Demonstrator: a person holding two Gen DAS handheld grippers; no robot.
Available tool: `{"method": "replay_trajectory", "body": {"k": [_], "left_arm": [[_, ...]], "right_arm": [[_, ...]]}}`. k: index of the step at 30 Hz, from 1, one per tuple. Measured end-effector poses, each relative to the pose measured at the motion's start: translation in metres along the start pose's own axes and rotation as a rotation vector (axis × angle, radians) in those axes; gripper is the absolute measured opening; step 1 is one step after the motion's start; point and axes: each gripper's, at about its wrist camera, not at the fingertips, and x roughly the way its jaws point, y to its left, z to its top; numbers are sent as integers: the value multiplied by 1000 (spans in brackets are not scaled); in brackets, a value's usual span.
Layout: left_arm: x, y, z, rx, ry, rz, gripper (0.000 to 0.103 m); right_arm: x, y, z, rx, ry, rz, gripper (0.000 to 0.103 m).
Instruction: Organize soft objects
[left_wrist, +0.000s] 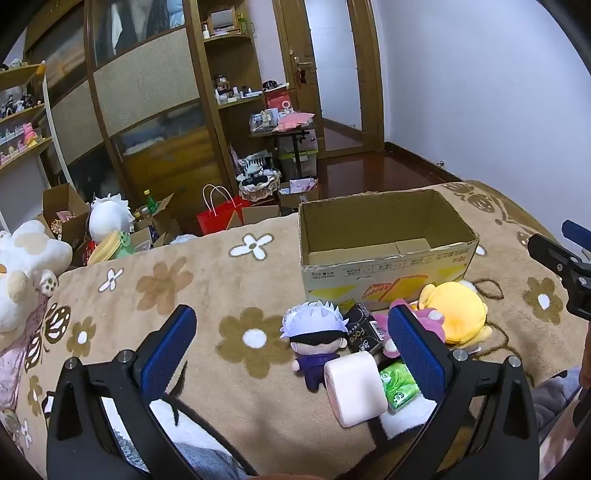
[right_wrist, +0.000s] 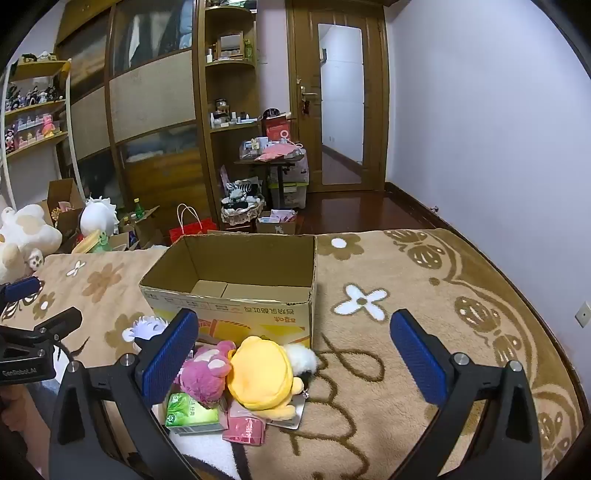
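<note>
Left wrist view showed both claws wide apart, holding nothing: left claw (left_wrist: 291, 354), right claw (right_wrist: 293, 360). Toys (right_wrist: 258, 373) lay on the bed against the empty box (right_wrist: 236, 258). Step judged: first pickup; next, close on one toy.

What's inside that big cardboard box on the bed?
Nothing that shows: the cardboard box is open-topped, and only its bare bottom flaps are visible. Its near wall hides the front strip of the floor. The soft toys lie outside, in front.
</note>
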Motion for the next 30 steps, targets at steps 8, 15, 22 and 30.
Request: {"method": "replay_trajectory", "body": {"k": [8,15,22,30], "left_arm": [[4,-1,2,-6,5,-4,102],[-3,1,2,-9,-20,5,102],[-5,4,3,-20,-30,11,102],[-9,4,2,-22,-51,21,102]], "right_arm": [[0,0,0,1,3,0,103],[0,0,0,3,2,1,103],[-1,0,1,2,1,2,103],[-1,-1,2,2,-4,1,103]]}}
